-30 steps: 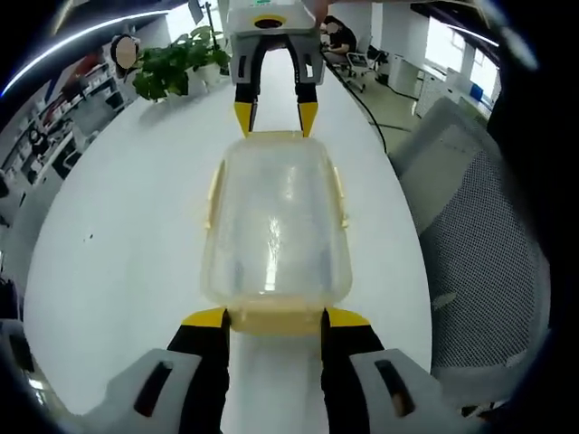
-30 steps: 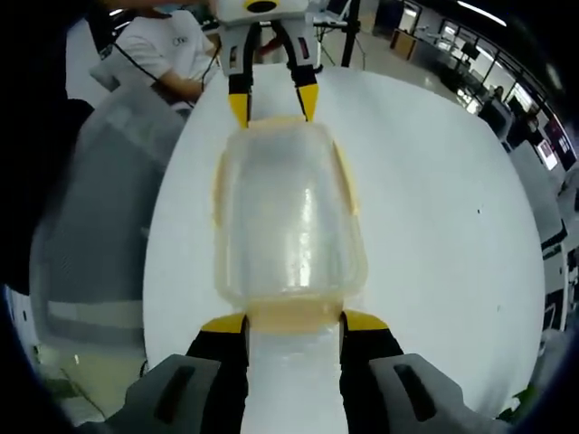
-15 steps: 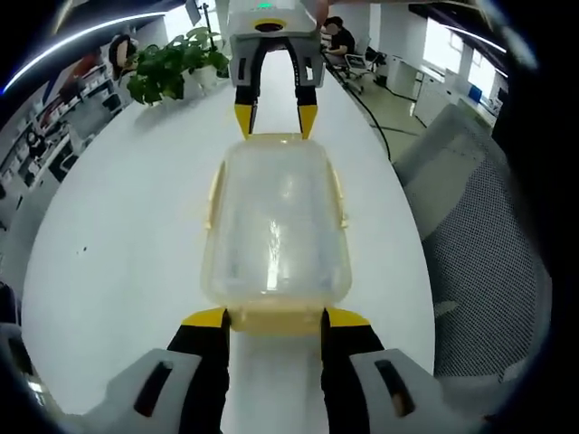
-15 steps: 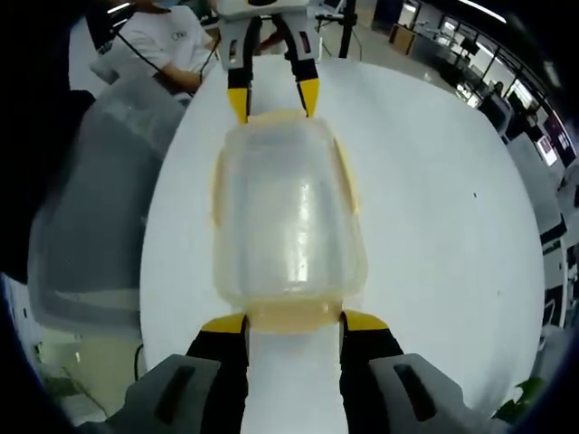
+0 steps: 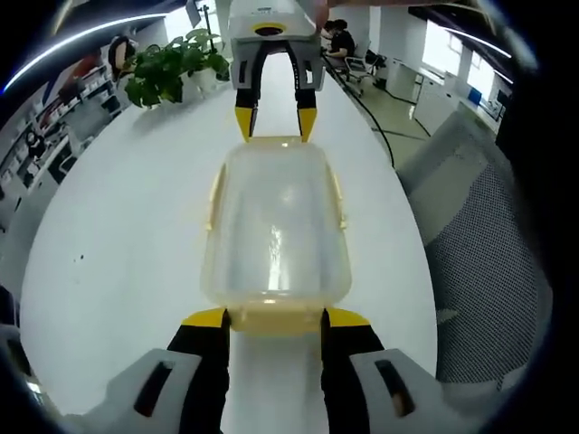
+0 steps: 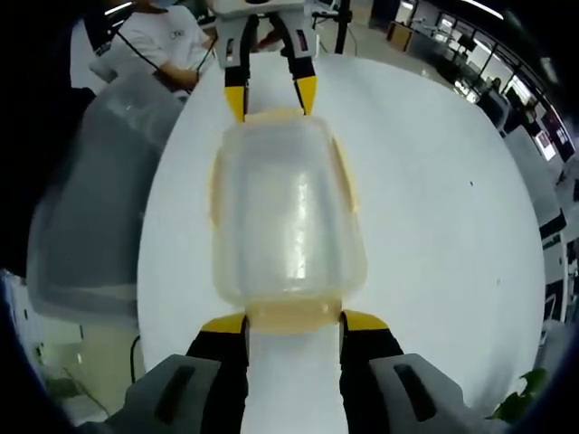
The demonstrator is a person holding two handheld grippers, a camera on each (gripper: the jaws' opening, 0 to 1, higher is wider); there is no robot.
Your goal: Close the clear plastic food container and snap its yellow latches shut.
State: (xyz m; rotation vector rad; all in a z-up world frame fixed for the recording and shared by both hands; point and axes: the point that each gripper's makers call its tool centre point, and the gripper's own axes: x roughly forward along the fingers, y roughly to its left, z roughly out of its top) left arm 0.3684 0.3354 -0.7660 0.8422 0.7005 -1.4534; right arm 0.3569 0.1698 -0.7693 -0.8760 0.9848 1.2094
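The clear plastic food container (image 5: 276, 226) sits in the middle of the round white bench (image 5: 118, 226), with its lid on top. It looks empty, so it is probably light and could slide on the smooth bench if pushed from one side only. The plastic looks thin and a bit bendy, and shiny, so it may be slippery. The best places to take hold are the yellow latches, because they are the parts that must snap down.

In the left gripper view, the left claw (image 5: 274, 317) is open about as wide as the short end of the box. Its two yellow tips sit on each side of the near end latch (image 5: 276, 321) and seem to touch the box. It is not squeezing anything that I can see.

In the right gripper view, the right claw (image 6: 293, 321) is open the same way at the other short end, around that end latch (image 6: 291, 315).

Along the long sides, the side latches (image 5: 213, 194) stick out a little, so they look not snapped yet.

Farther off are a green plant (image 5: 167, 68) and a mesh chair (image 5: 484, 235)
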